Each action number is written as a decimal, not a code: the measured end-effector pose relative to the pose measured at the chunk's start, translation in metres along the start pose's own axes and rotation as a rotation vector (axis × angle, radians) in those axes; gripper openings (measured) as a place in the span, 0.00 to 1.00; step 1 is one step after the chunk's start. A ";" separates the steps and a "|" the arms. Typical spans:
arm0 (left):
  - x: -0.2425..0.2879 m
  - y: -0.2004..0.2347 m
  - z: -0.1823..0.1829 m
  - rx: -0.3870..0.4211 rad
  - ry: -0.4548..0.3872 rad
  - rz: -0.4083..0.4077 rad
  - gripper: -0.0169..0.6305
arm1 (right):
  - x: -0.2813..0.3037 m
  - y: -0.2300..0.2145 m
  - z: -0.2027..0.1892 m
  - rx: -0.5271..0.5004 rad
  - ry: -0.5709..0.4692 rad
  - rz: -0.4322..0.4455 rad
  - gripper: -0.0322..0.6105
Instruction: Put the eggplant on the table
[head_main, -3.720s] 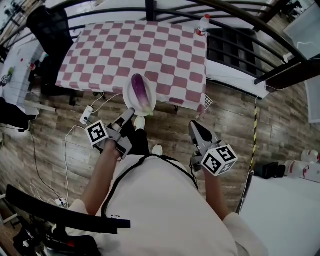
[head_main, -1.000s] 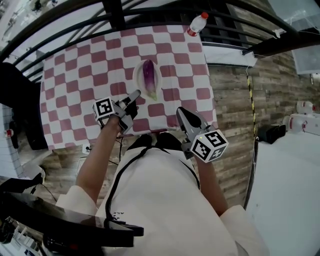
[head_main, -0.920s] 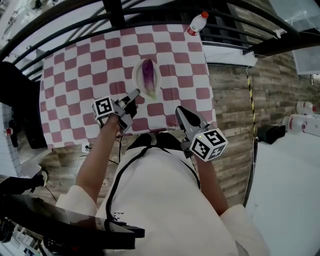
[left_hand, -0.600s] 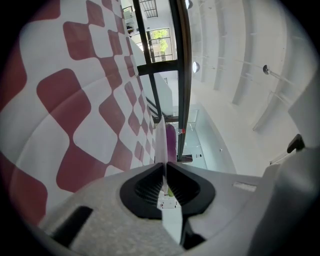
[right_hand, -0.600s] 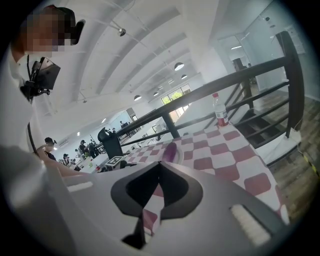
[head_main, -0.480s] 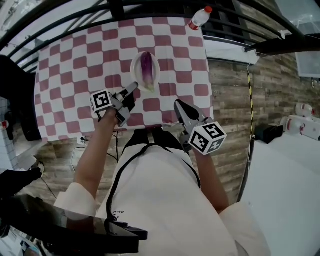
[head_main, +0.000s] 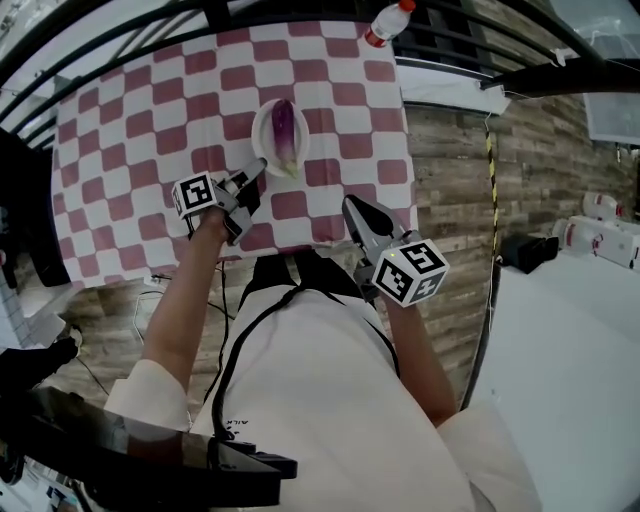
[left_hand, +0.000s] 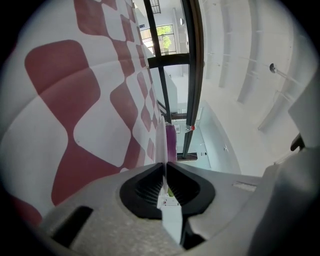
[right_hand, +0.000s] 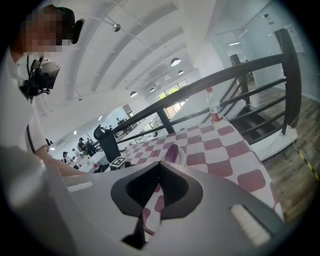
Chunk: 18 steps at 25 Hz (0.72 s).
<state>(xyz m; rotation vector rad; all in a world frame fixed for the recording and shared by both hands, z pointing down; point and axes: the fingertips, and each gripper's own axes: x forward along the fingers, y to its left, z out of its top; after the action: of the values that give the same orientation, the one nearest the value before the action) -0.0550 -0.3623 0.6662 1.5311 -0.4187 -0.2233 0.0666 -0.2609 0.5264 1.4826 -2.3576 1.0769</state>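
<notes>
A purple eggplant (head_main: 284, 124) lies on a white plate (head_main: 264, 130) over the red-and-white checkered table (head_main: 140, 120). My left gripper (head_main: 258, 167) is shut on the plate's near rim. In the left gripper view the rim (left_hand: 160, 145) runs edge-on between the pads of the left gripper (left_hand: 164, 172), with the eggplant (left_hand: 171, 142) behind it. I cannot tell whether the plate touches the cloth. My right gripper (head_main: 352, 206) is shut and empty at the table's near edge. The right gripper (right_hand: 160, 164) faces the eggplant (right_hand: 172, 151).
A plastic bottle with a red cap (head_main: 385, 22) (right_hand: 214, 109) stands at the table's far right corner. A black railing (head_main: 215, 12) runs behind the table. Wooden floor (head_main: 445, 150) lies to the right, with a white surface (head_main: 560, 350) beyond it.
The person has walked up to the table. The plate with the eggplant, held in my left gripper, has gone from off the near edge to over the cloth. My right gripper came along, still shut.
</notes>
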 end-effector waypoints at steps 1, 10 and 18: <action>0.001 0.004 0.000 0.001 0.004 0.009 0.07 | -0.001 -0.002 0.000 0.002 0.000 -0.006 0.06; 0.012 0.022 0.002 -0.002 0.023 0.035 0.07 | -0.009 -0.016 -0.002 0.019 -0.011 -0.048 0.06; 0.012 0.036 0.002 0.001 0.028 0.093 0.07 | -0.012 -0.021 -0.003 0.028 -0.016 -0.060 0.06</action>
<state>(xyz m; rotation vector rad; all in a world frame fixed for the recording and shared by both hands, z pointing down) -0.0489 -0.3671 0.7035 1.5101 -0.4663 -0.1290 0.0898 -0.2556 0.5329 1.5670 -2.3017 1.0920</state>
